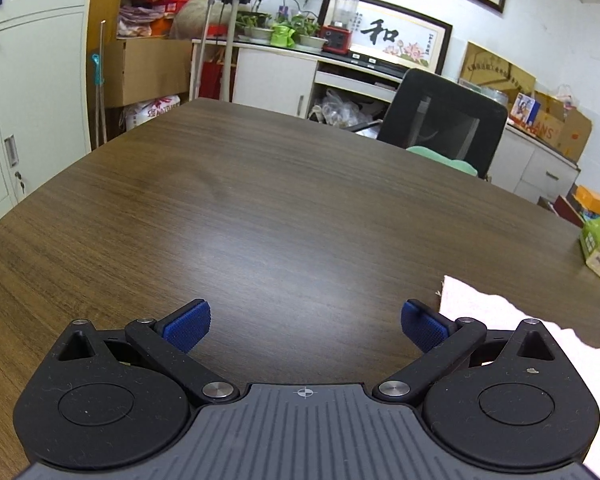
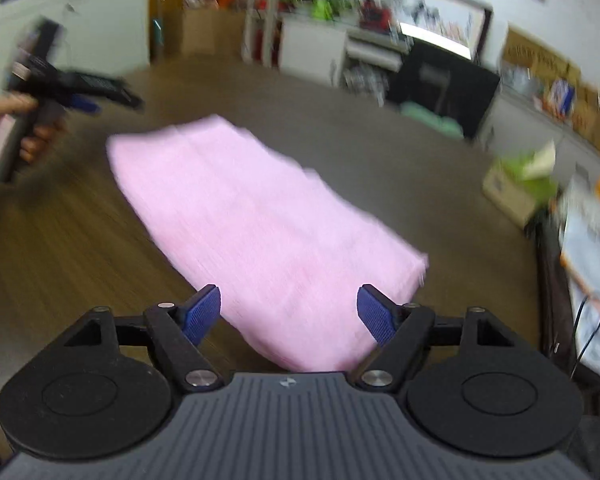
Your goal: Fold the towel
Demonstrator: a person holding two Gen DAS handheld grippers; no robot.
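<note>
Judged an in-between step: pink towel (image 2: pixel 256 232) lay flat on the brown wooden table (image 1: pixel 260 200) as a long strip, apparently already doubled though blur hid the layers, running from far left to near right. Right gripper (image 2: pixel 289 314) hung just above the strip's near end, blue pads (image 2: pixel 202 312) spread wide, gripping nothing. Left gripper (image 1: pixel 305 326) likewise released and empty, held over bare table with only a pale corner of towel (image 1: pixel 500 320) showing at its right. Next move, by estimate, called for each claw to take a corner of one short end, close on the cloth, and carry it across to meet the other end, edges kept square. Seen only from the right wrist: the whole outline of the towel, the other handheld unit at far left with fingers of the left hand (image 2: pixel 32 142) around its grip, and heavy motion blur. Seen only from the left wrist: sharp wood grain, a black office chair (image 1: pixel 444 120) beyond the far edge, and framed calligraphy (image 1: pixel 396 40) on the wall.
</note>
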